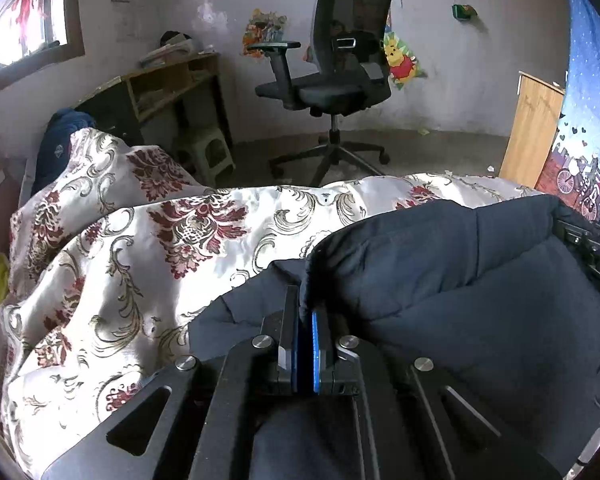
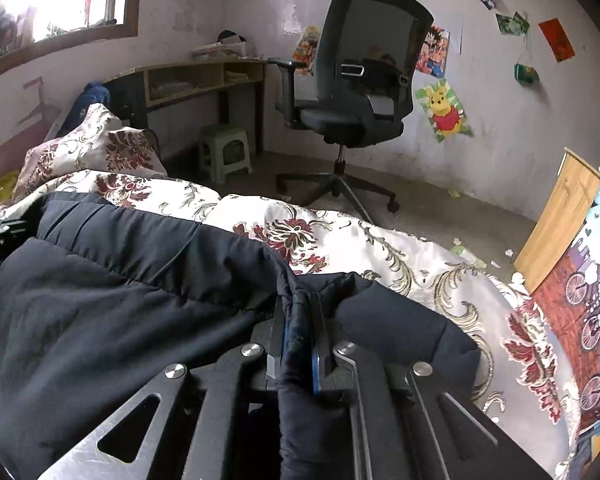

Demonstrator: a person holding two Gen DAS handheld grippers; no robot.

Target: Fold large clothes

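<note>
A large dark navy padded jacket (image 1: 460, 280) lies on a bed covered by a cream quilt with red floral pattern (image 1: 140, 240). My left gripper (image 1: 305, 300) is shut on the jacket's left edge, with fabric pinched between its blue pads. In the right wrist view the same jacket (image 2: 120, 300) spreads to the left, and my right gripper (image 2: 300, 312) is shut on a bunched fold of its right edge. The floral quilt (image 2: 400, 256) shows beyond it. The other gripper's body shows at the right edge of the left wrist view (image 1: 596, 252).
A black office chair (image 1: 340, 80) stands on the floor beyond the bed. A wooden desk (image 1: 172, 84) and a small green stool (image 1: 210, 152) are at the back left. A wooden cabinet (image 1: 536, 128) and a patterned hanging (image 1: 580, 160) are at the right.
</note>
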